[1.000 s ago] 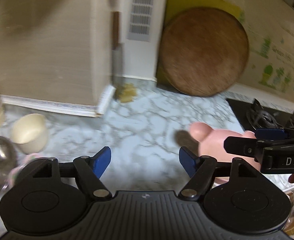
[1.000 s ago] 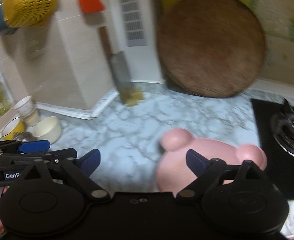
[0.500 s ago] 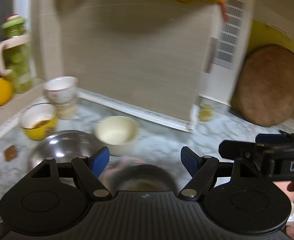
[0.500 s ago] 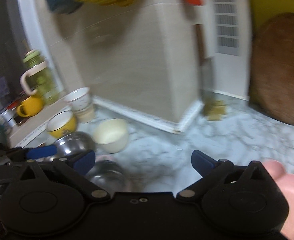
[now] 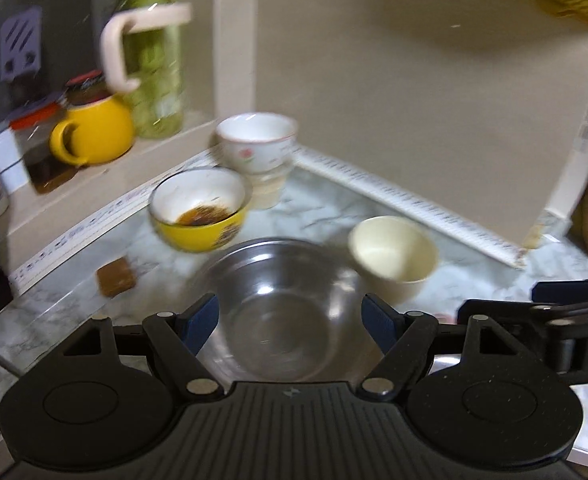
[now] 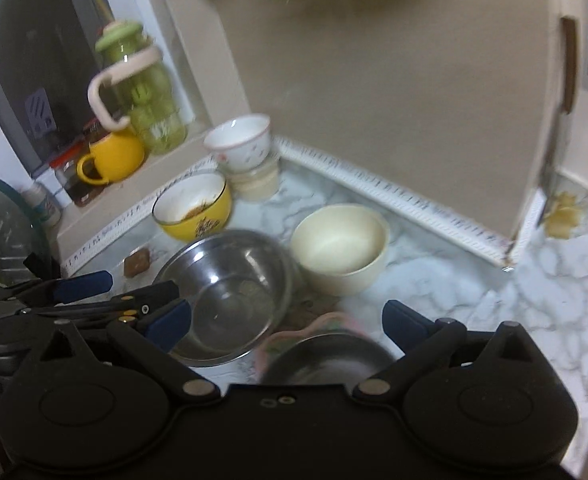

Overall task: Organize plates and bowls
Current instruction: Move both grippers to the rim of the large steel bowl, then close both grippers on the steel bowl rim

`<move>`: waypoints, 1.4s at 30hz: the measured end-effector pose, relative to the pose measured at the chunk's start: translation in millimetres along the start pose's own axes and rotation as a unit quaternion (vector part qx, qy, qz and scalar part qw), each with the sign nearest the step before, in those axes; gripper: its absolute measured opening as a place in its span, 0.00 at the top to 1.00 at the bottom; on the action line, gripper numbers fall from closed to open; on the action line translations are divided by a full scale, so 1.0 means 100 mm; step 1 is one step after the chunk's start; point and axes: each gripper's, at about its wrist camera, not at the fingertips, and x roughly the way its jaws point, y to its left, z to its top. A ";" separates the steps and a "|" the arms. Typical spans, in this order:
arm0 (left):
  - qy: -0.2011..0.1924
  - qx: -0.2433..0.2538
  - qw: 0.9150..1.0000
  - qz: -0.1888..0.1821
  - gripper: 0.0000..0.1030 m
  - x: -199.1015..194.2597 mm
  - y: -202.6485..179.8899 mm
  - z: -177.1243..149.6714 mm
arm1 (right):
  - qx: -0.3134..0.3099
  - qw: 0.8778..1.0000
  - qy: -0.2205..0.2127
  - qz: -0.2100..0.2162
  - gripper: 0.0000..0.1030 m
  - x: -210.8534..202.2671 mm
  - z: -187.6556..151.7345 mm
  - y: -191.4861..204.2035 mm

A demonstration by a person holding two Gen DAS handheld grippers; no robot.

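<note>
Left gripper (image 5: pixel 290 322) is spread and empty, its jaws framing the steel bowl (image 5: pixel 282 304) without touching it. Right gripper (image 6: pixel 286 320) is likewise spread, holding nothing, above a second steel bowl (image 6: pixel 326 354) with a pink rim. Both views have swung left within the last second, from the pink plate and chopping board to the bowl cluster: cream bowl (image 5: pixel 394 254), yellow bowl (image 5: pixel 200 210), white cup (image 5: pixel 256 142). Judgement: the bowls are now being addressed; the steel bowl is the probable pick.
</note>
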 end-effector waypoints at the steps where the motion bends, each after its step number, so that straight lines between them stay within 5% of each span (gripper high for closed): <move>1: 0.007 -0.004 1.000 0.004 0.24 0.07 0.05 -0.01 | 0.001 1.000 0.007 0.002 0.01 0.06 0.01 0.03; 8: 0.051 -0.036 0.998 0.019 0.24 0.47 0.34 -0.03 | 0.015 0.998 0.055 0.002 0.06 0.55 0.10 0.12; 26: 0.110 -0.090 0.989 0.025 0.25 1.13 0.72 -0.03 | 0.032 0.991 0.127 -0.028 0.41 1.37 0.12 0.11; 42: 0.124 -0.107 0.986 0.019 0.68 1.21 0.80 -0.02 | 0.032 0.989 0.141 -0.037 0.80 1.61 0.10 0.05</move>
